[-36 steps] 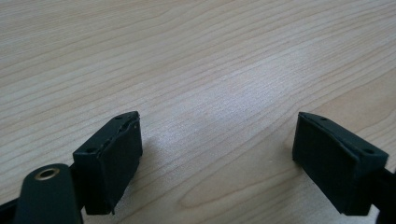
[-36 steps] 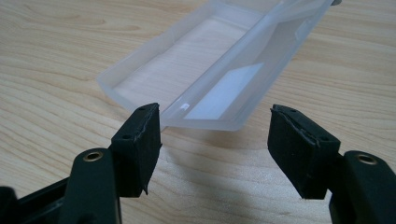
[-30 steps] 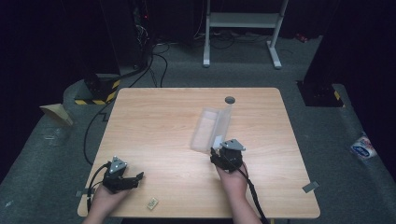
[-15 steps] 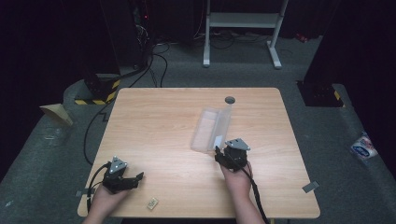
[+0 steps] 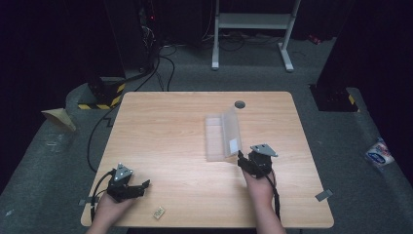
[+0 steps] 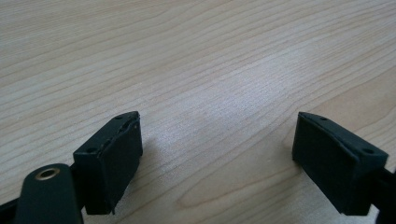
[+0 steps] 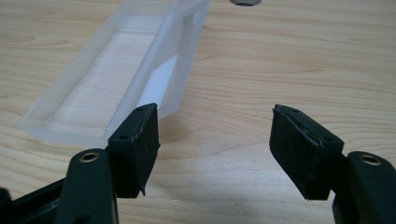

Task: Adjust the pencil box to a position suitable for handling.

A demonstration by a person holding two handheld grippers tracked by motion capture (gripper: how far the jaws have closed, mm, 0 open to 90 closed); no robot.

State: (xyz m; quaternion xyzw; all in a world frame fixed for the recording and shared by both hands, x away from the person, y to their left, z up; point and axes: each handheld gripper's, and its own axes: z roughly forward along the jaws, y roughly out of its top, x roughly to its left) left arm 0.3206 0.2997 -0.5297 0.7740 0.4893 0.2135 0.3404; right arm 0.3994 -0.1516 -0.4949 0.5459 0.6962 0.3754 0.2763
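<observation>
A clear plastic case [image 5: 222, 135] lies open on the wooden table [image 5: 160, 126], its lid standing up along its right side. My right gripper [image 5: 243, 161] sits just right of the case's near corner. Its jaws stand open over bare wood, and the case [image 7: 116, 79] lies ahead and to the left of the left jaw. My left gripper [image 5: 141, 186] rests near the table's front left edge, open, with bare wood [image 6: 215, 140] between its pads.
A small tan block [image 5: 158, 212] lies at the front edge, right of the left hand. A round cable hole [image 5: 239, 104] sits at the table's far side. A desk frame [image 5: 253, 29], cables and a white packet [image 5: 379, 152] are on the floor.
My right gripper has slid to the right along the front of the case, clear of its near corner. The left gripper has stayed put.
</observation>
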